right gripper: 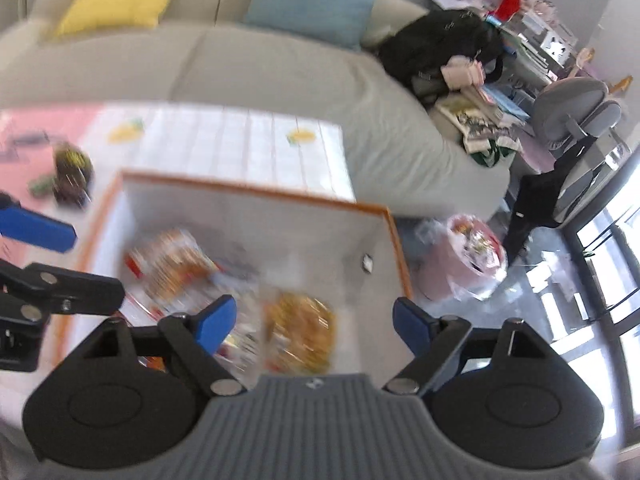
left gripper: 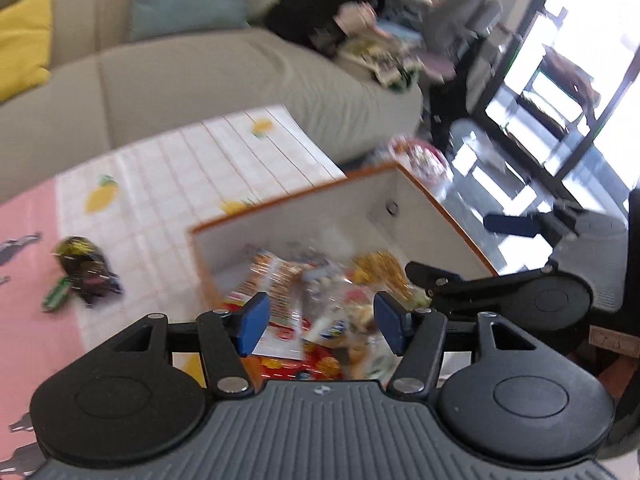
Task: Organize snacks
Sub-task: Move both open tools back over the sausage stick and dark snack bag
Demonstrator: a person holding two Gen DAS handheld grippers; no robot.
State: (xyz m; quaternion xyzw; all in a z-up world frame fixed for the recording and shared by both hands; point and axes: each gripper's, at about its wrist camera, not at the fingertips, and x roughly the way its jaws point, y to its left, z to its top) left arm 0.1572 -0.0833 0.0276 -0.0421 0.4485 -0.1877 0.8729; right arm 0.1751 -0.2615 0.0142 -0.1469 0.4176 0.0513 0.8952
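The snack packets (left gripper: 304, 300) lie heaped inside the white box (right gripper: 256, 216) with the orange rim, their print smeared by blur; an orange-striped pack (right gripper: 176, 268) sits toward its left wall, a yellow pack (right gripper: 300, 332) nearer the middle. The left gripper (left gripper: 320, 320) hangs over the heap with jaws apart, nothing between them; the right gripper (right gripper: 316, 322) likewise stands wide and empty. A dark wrapper (left gripper: 86, 276) and a green piece (left gripper: 56, 298) lie outside, on the pink part of the table cloth (left gripper: 36, 240), well left of the box; beyond its far edge, a grey sofa (left gripper: 224, 76).
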